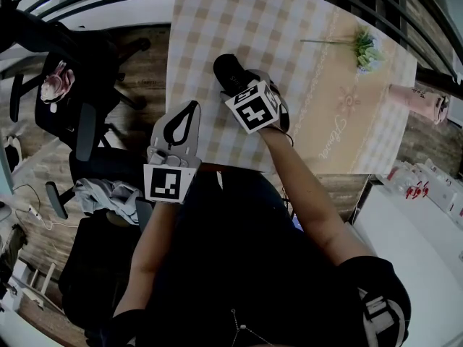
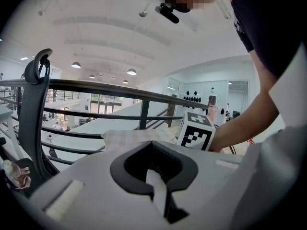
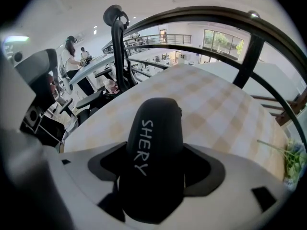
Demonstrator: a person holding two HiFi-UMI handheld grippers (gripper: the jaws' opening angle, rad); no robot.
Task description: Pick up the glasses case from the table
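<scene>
Right gripper (image 3: 154, 178) clamps the black glasses case (image 1: 230, 71) near the table's (image 1: 304, 42) left edge, so grasp looks done, lift unconfirmed; left gripper (image 1: 184, 121) hangs closed and empty.

White lettering "SHERY" on the black glasses case (image 3: 154, 147), cursive script on the tablecloth (image 1: 217, 20) illegible

Table (image 1: 217, 20): pale checked cloth, tan panel (image 1: 340, 114) with script at right. 1 green flower sprig (image 1: 365, 49) lies far right. 1 pink cup (image 1: 419, 101) at right edge. 1 black glasses case (image 1: 230, 71) near the near edge; contact with cloth unclear.
</scene>
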